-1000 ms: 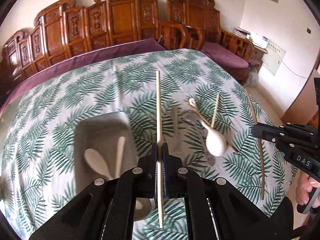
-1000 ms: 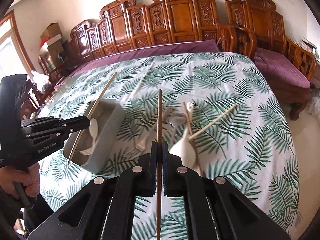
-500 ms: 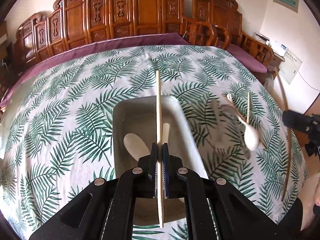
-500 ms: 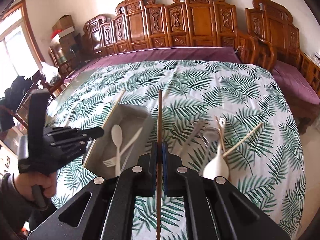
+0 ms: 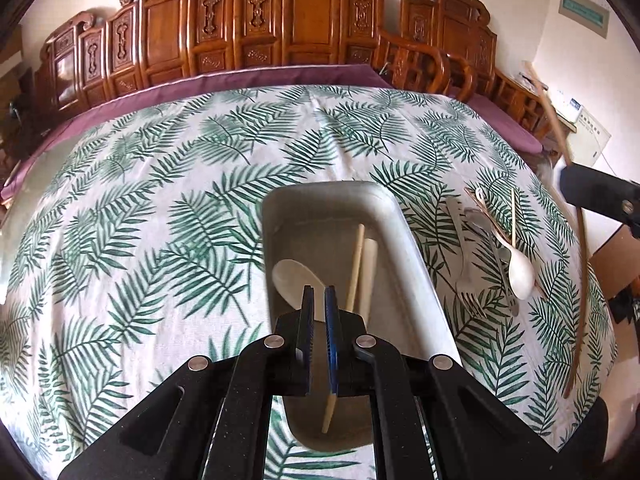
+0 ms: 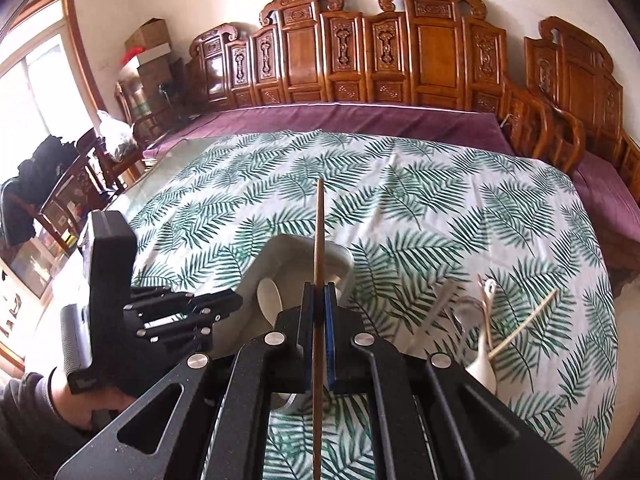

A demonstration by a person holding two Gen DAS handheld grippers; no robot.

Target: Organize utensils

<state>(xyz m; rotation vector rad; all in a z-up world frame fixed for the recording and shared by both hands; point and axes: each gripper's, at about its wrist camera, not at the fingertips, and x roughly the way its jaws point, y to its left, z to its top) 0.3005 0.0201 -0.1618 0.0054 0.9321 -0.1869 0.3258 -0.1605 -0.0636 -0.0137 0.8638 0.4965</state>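
Above the palm-print tabletop point(image 5: 160, 240), my left jaws stand narrowly parted, empty: the pale chopstick point(image 5: 355, 264) they gripped a second ago now lies in the grey tray point(image 5: 418, 280). My right jaws pinch the dark chopstick point(image 6: 319, 232), probably next.

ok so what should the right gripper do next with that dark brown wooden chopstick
Probably lower it a little and open over the grey rectangular tray: the right gripper is shut on the dark brown wooden chopstick, whose tip hangs above the tray.
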